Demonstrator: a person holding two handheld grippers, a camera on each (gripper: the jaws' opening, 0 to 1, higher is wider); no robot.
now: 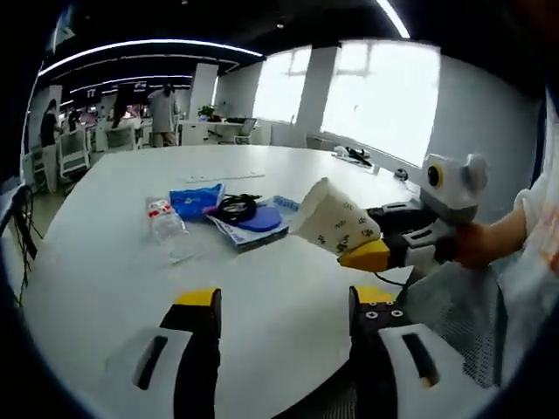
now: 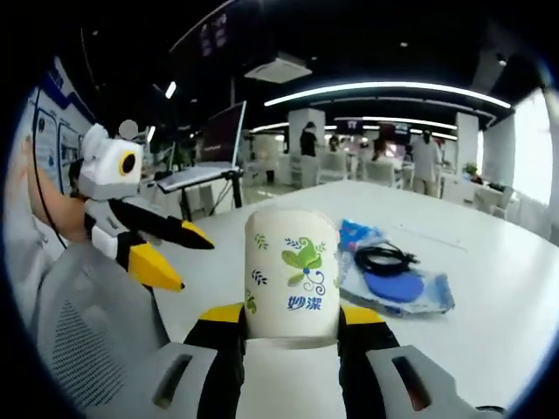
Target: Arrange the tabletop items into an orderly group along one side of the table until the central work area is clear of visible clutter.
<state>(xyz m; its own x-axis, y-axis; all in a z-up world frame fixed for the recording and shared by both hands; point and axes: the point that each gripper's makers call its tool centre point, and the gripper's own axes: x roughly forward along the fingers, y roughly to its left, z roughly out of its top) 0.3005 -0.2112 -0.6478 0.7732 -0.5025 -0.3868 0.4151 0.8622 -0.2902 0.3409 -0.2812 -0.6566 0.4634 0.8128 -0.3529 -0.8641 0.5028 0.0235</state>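
- Two grippers, two jobs: your right gripper (image 2: 293,327) is clamped on a paper roll (image 2: 291,271) printed with green leaves, held above the table's near edge; your left gripper (image 1: 284,301) hangs spread and empty over the white table (image 1: 105,262).
- Seen from the left gripper view, the roll (image 1: 334,220) tilts toward the clutter, with the right gripper (image 1: 384,249) reaching in from your right.
- Judged by the spread, you are early in the job: a plastic bag (image 1: 166,225), a blue pouch (image 1: 196,201), a black cable (image 1: 236,208) and a blue disc (image 1: 262,218) on a booklet (image 1: 253,236) sit mid-table, close together but not set along a side.
- Left to do, by that reckoning: place the roll and move the cluster to one edge.
- Only the left gripper view takes in the plastic bag and the windows; the right gripper view gives you the roll's label, a mesh chair (image 2: 87,323) and a laptop (image 2: 218,140) on a stand.
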